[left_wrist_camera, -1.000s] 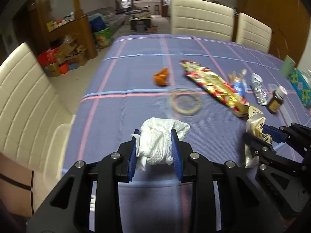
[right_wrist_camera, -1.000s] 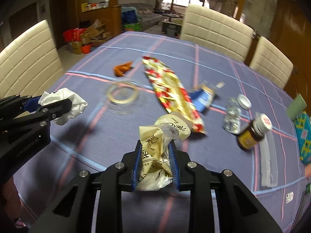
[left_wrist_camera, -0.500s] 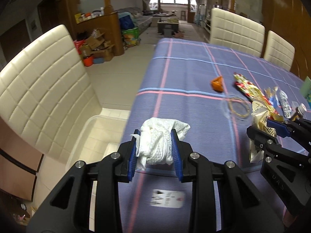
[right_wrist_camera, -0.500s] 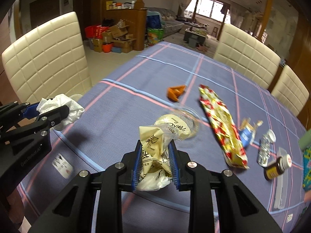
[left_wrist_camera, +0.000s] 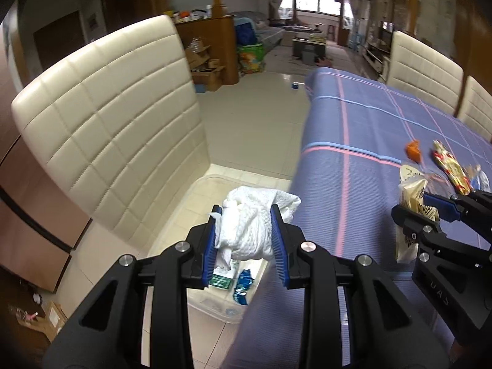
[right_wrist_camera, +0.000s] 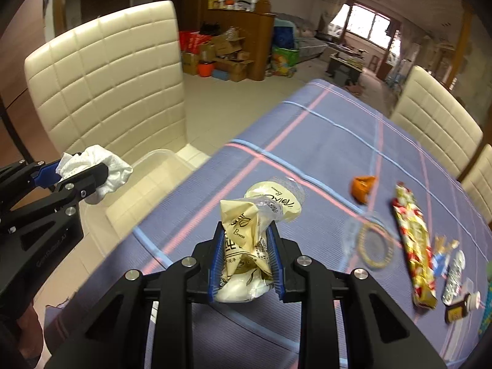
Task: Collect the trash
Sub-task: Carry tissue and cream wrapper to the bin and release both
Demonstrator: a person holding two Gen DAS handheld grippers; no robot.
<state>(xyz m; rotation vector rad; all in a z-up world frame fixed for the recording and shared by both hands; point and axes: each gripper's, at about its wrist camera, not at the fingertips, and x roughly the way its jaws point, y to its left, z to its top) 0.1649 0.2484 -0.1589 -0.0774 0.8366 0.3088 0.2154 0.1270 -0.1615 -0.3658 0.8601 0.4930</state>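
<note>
The left tool (left_wrist_camera: 246, 240) is clamped on a crumpled white paper towel (left_wrist_camera: 255, 224), its blue pads pressing the wad from both sides at the lower centre of the left wrist view. Below and behind the wad, a clear plastic bin (left_wrist_camera: 196, 190) sits on the tiled floor between a cream quilted chair (left_wrist_camera: 117, 129) at the left of the frame and the edge of the table (left_wrist_camera: 353, 160) at the right. In the bin, low in the frame, lie a green-and-white packet (left_wrist_camera: 220, 281) and a blue wrapper (left_wrist_camera: 243, 286). The towel hangs over the bin's right side, close to the table edge.

The right tool (right_wrist_camera: 245, 256) is clamped on a cream plastic bread wrapper (right_wrist_camera: 255, 230) with printed lettering, its crumpled top rising above the pads at the centre of the right wrist view. It hangs over the near left part of the table, which is covered by a blue cloth with pink and pale blue lines. In the left wrist view this tool shows at the right edge with the wrapper sticking up from it.

More trash lies on the cloth at the right of the right wrist view: an orange scrap (right_wrist_camera: 363, 186), a roll of clear tape (right_wrist_camera: 376, 247), a long red-and-gold snack wrapper (right_wrist_camera: 415, 246), a small blue packet (right_wrist_camera: 439, 261), a crushed clear bottle (right_wrist_camera: 455, 279) and a small brown bottle with a white cap (right_wrist_camera: 461, 306). Two more cream chairs (right_wrist_camera: 430, 117) stand along the far side of the table.
</note>
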